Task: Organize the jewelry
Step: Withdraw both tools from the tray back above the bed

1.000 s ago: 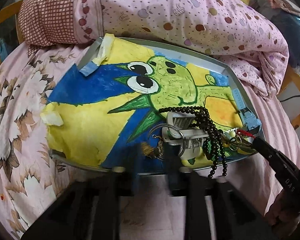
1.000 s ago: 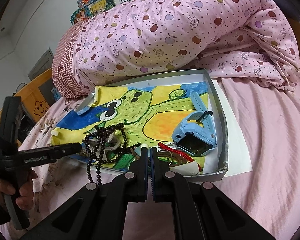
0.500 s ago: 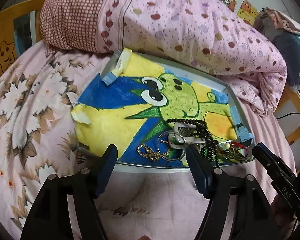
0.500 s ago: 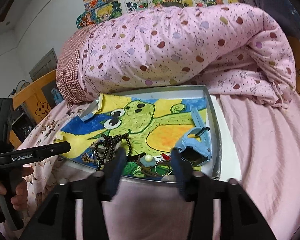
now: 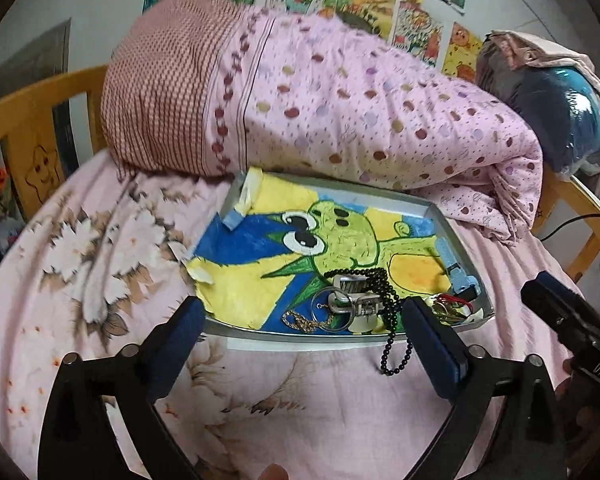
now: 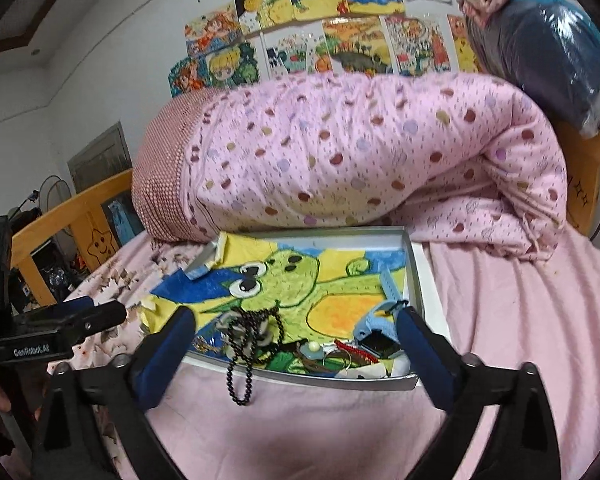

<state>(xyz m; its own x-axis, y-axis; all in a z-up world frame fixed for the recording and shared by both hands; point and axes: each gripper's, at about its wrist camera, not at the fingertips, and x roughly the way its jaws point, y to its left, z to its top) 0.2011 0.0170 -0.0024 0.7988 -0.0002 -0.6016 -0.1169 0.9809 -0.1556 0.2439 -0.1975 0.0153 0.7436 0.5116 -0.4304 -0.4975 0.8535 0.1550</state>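
Silver metal forms the shallow tray on the bed; a green frog drawing covers its floor. Just ahead of the left gripper the jewelry lies crowded along the near rim: a gold chain, silver rings, and a black bead necklace whose loop hangs over the rim onto the pink sheet. A blue watch lies ahead of the right gripper, near its right finger. The jaws of both grippers are opening, wide apart, with nothing between them. The far half of the tray is free. A rolled pink quilt touches the far rim.
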